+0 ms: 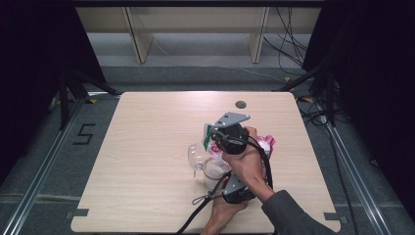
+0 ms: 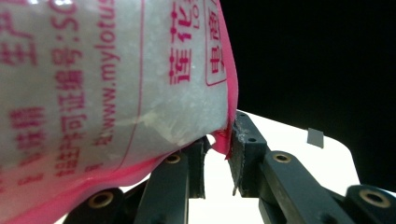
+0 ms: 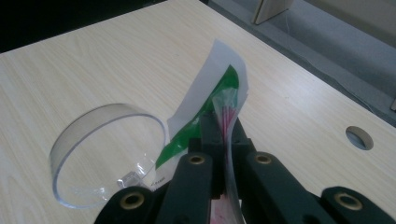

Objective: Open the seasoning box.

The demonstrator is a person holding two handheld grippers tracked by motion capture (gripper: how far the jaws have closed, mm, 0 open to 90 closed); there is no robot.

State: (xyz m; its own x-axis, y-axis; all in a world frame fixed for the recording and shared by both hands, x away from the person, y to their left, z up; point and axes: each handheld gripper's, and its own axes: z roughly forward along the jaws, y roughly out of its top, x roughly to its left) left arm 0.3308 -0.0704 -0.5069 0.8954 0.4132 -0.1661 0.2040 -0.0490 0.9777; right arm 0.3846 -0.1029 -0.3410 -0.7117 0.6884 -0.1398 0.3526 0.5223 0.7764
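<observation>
Above the table (image 1: 147, 147), both claws grip the pink-edged bag (image 2: 107, 88).

The pale wooden table (image 1: 147, 147) lies bare on its whole left half and along the far edge by the round cable hole (image 1: 240, 104), so a hand could pass there; near the front right, the clear round plastic jug (image 1: 199, 155) and pink-edged translucent plastic bag (image 1: 266, 143) crowd together
</observation>
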